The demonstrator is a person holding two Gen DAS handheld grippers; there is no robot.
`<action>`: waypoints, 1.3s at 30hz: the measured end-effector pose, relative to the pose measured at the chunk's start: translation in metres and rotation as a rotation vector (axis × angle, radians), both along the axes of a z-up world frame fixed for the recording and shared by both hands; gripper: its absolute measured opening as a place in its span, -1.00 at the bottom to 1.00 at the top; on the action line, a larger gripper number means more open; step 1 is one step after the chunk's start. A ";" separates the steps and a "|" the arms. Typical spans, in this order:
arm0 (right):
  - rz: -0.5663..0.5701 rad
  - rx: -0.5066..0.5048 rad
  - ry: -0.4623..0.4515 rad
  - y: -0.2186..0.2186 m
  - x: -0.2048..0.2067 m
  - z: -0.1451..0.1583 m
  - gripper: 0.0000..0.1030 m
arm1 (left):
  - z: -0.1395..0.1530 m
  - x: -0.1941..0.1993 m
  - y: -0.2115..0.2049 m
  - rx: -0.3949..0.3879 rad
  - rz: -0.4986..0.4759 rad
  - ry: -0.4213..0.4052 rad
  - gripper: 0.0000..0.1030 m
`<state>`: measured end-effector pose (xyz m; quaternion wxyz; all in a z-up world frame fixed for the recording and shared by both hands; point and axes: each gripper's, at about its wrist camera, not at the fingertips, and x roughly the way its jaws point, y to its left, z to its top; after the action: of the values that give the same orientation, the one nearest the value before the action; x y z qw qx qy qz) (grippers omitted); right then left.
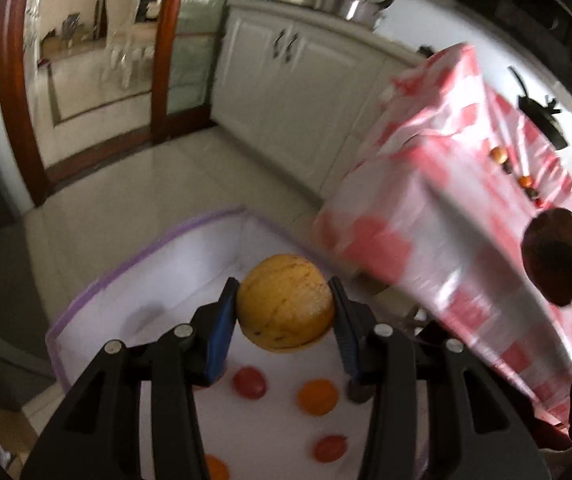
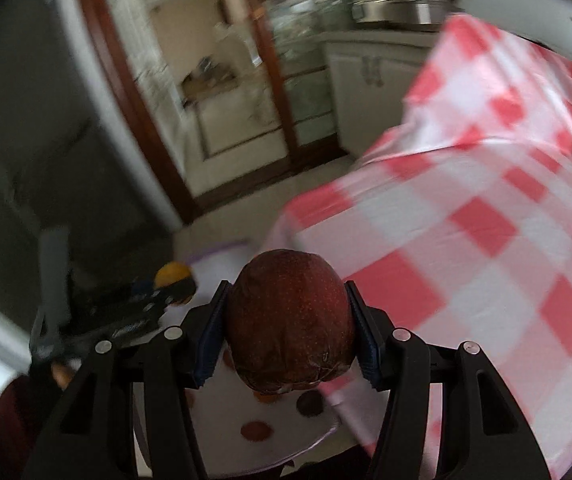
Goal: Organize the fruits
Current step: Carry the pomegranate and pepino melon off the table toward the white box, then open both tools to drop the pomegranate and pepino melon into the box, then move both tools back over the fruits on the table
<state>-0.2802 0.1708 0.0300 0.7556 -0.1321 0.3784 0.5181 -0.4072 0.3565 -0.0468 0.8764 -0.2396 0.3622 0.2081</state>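
Carrying load: both grippers hold fruit above or near the white bin [image 1: 97, 312], the landmark for every place below.
Table: the red-checked tablecloth [image 1: 438, 208] drapes down just beside the bin's right wall, so that side is crowded; a few small fruits [image 1: 500, 155] lie on the cloth, well apart from the bin.
White bin: a soft-walled box with a purple rim, on the floor; its open top looks like the drop place, judging by the fruit in it.
Floor: pale tiles beyond the bin's far wall and left wall give free room to swing.
Right gripper [image 2: 290, 332]: pinching a dark red apple [image 2: 290, 320] between its blue pads, over the bin's table-side edge.
Left gripper [image 1: 283, 312]: clamped on a yellow-orange fruit [image 1: 284, 304], directly above the bin's inside.
Fruit in bin: a red tomato [image 1: 249, 382], an orange [image 1: 317, 397] and others lie apart on the bottom, leaving bare patches.
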 end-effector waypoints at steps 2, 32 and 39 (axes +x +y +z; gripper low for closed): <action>0.074 -0.052 -0.022 0.015 -0.020 -0.014 0.07 | -0.014 -0.003 0.006 -0.013 0.009 0.049 -0.13; 0.461 -0.478 -0.123 0.070 -0.121 -0.141 0.19 | -0.089 -0.011 0.023 -0.065 0.104 0.373 0.54; 0.462 -0.385 -0.163 0.054 -0.121 -0.110 0.36 | -0.082 -0.007 0.022 -0.005 0.153 0.411 0.81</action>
<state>-0.4012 0.2245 -0.0797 0.6069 -0.3962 0.3678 0.5826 -0.4144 0.3790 -0.1284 0.7651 -0.2210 0.5146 0.3178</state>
